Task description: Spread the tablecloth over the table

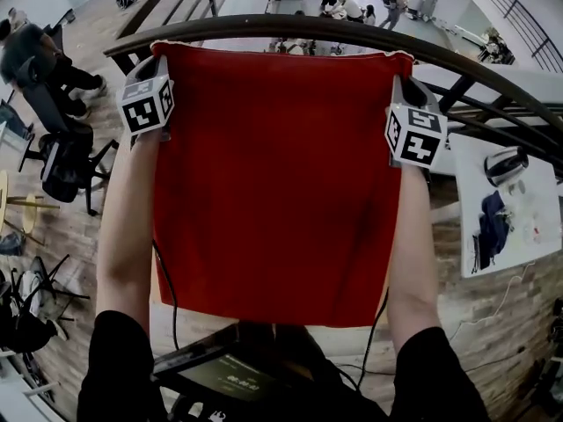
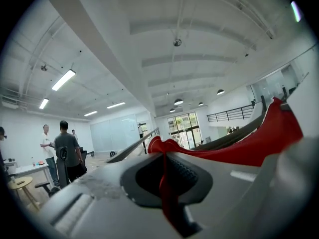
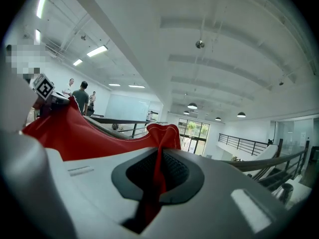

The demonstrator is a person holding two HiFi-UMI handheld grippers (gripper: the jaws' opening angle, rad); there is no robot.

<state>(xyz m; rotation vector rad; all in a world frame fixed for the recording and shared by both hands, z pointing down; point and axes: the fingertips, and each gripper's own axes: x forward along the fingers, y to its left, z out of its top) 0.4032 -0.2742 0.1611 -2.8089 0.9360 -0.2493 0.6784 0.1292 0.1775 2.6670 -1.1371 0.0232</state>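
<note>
We hold the red tablecloth (image 1: 273,183) by its two far corners; the left gripper (image 1: 161,60) is pinched on the left corner and the right gripper (image 1: 400,73) on the right one. In each gripper view, a fold of red fabric is squeezed between jaws pressed together; no gap is left around it. The held edge runs straight across from one gripper to the other, in front of the dark curved railing (image 1: 290,26); the rest of the cloth runs back from that edge toward us, its free hem nearest our body. Neither hand is nearer; they sit level and well apart, keeping the edge taut. A strip of pale surface (image 1: 198,319) shows under the free hem; we cannot tell whether it is the table. We judge the cloth must go down flat, both corners together.
</note>
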